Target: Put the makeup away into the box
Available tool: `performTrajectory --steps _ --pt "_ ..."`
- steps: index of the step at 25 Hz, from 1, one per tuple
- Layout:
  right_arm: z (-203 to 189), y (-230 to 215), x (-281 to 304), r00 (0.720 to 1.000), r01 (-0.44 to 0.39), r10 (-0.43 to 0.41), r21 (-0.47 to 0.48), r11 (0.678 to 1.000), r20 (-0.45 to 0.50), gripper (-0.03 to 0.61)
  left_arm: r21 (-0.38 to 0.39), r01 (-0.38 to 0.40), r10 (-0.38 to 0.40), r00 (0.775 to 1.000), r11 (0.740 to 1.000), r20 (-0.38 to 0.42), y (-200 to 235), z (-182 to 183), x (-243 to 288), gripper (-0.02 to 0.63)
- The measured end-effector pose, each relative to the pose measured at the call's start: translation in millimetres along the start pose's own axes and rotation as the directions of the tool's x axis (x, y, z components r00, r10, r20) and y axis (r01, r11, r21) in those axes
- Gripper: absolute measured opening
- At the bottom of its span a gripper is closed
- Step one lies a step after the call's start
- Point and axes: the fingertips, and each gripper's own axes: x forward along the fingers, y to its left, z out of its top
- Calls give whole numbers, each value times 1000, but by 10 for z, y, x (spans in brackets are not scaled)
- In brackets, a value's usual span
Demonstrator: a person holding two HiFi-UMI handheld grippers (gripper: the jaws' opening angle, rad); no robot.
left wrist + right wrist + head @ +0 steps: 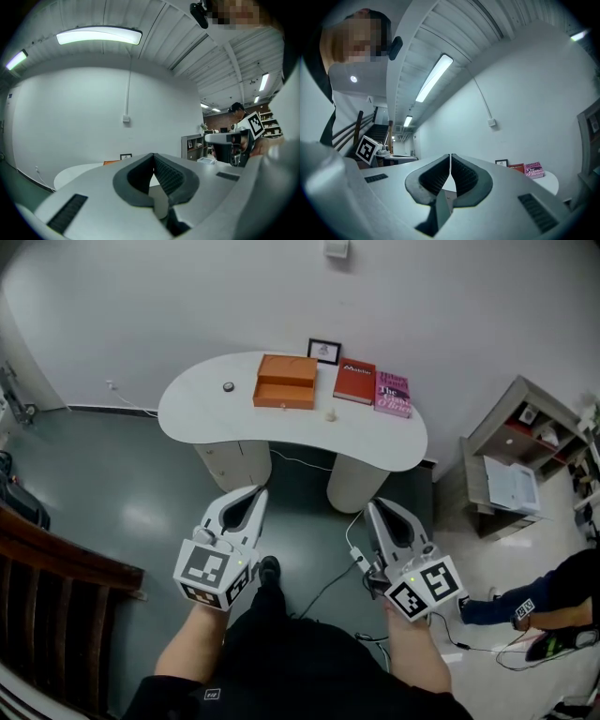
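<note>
Far ahead, on the white curved table (197, 413), stands an orange box (286, 382) with its drawer part showing in front. A small dark round makeup item (228, 386) lies to the box's left, and a small cream one (330, 414) lies to its right front. Both grippers hang over the floor, well short of the table. My left gripper (257, 492) is shut and empty, its pads meeting at the tip (153, 155). The right gripper (372, 505) is likewise shut on nothing (450, 155).
A red book (354, 381), a pink book (393, 394) and a small picture frame (324, 352) sit at the table's back right. A shelf unit (525, 456) stands at the right, a wooden stair rail (56, 606) at the left. Cables (328, 587) cross the floor. A person (553, 601) crouches at the lower right.
</note>
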Motion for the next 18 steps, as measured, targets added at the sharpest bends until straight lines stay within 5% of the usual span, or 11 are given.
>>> performTrajectory --steps 18 --pt "-204 -502 2529 995 19 -20 -17 1000 -94 37 -48 48 -47 999 998 13 2162 3 1287 5"
